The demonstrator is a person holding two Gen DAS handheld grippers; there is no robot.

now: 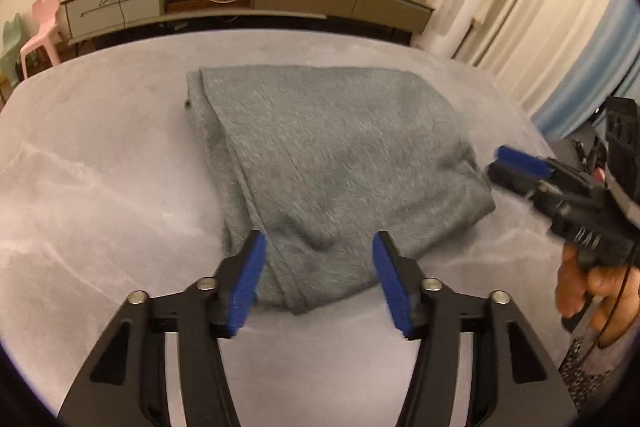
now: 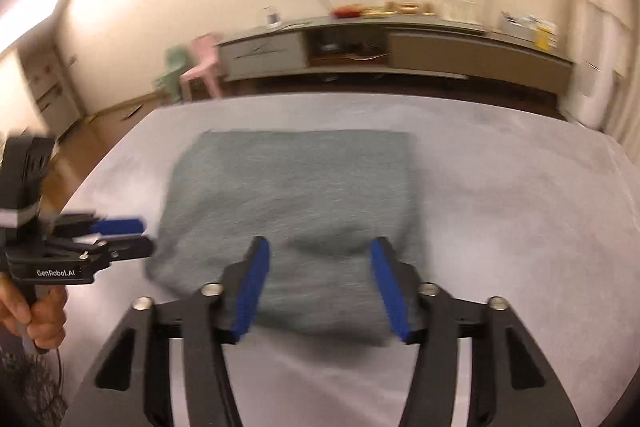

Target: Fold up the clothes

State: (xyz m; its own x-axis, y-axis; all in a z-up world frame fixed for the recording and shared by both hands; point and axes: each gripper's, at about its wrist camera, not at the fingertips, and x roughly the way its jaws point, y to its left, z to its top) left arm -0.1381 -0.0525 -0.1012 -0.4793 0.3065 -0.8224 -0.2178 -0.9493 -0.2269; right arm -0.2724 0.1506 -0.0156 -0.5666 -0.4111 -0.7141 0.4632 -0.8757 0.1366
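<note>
My left gripper point(image 1: 319, 269) & right gripper point(image 2: 320, 275) both spread wide, empty, over near edge of folded grey garment point(image 1: 332, 163). Risk: snagging top layer only, fold slides apart.

A grey-green knit garment point(image 1: 332, 163) lies folded flat, edges slightly rumpled.

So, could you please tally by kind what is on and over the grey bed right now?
Folded grey-green knit garment: 1
Black two-finger grippers with blue pads: 2, the left gripper and the right gripper, both open
Small plastic chairs beyond the bed: 2, pink chair and green chair
Total: 5
</note>
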